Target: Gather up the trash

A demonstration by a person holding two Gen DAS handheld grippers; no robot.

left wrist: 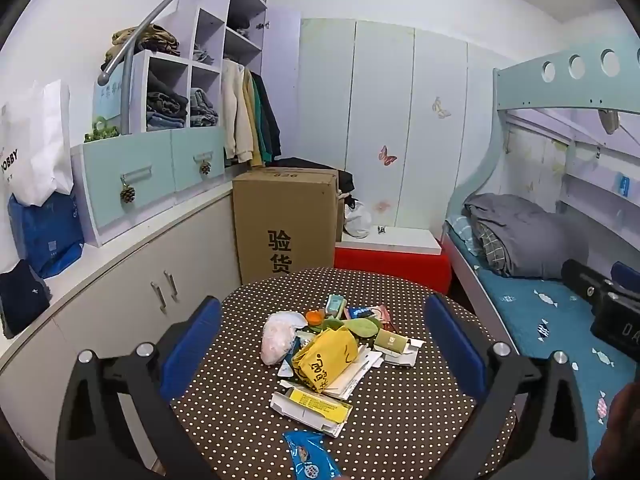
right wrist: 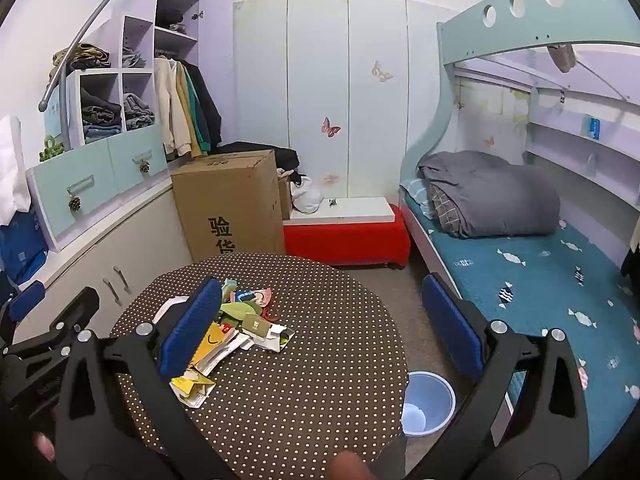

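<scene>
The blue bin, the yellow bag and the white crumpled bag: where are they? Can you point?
blue bin [right wrist: 430, 390]: right wrist view, on its inner back wall.
yellow bag [left wrist: 326, 354]: left wrist view, on the middle of its crumpled front.
white crumpled bag [left wrist: 278, 336]: left wrist view, on its bulging middle.

A tall brown cardboard box [left wrist: 285, 224] printed with black characters stands on the floor just beside a low red bench [left wrist: 394, 262] topped by a white board [right wrist: 346, 209]. Folded clothes fill the white cube shelves [left wrist: 180, 92], and jackets [right wrist: 184, 110] hang next to them. A rolled grey quilt [right wrist: 492, 194] lies on the lower bunk's blue candy-print sheet [right wrist: 536, 280].
</scene>
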